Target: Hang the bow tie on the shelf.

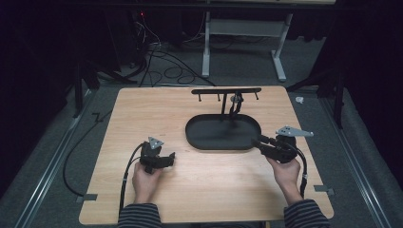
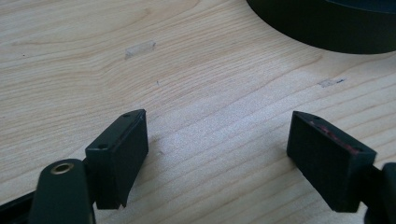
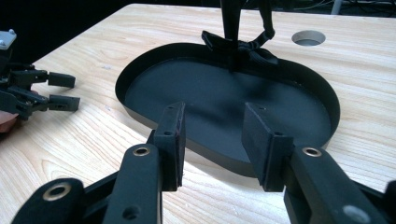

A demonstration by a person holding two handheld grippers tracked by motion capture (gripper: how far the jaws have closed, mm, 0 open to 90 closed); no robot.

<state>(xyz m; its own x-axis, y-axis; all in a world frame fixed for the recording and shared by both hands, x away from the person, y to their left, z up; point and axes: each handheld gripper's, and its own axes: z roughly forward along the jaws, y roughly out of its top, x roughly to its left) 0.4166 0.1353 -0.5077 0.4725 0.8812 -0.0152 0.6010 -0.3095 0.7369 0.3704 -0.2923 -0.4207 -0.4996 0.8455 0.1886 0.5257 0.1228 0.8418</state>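
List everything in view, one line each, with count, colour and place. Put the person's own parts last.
table: one, light wood, centre of the high view
tray: one, black, oval, on the table right of centre
stand: one, black, T-shaped with hooks, rising from the tray's far side
strap: one, black, hanging from the stand
hole: one, round, in the table beyond the tray
desk frame: one, white, on the floor behind
cables: several, black, on the floor
left gripper: one, black, open, over bare wood
right gripper: one, black, open, at the tray's near rim
sleeves: two, striped, bottom edge

no readable text anywhere
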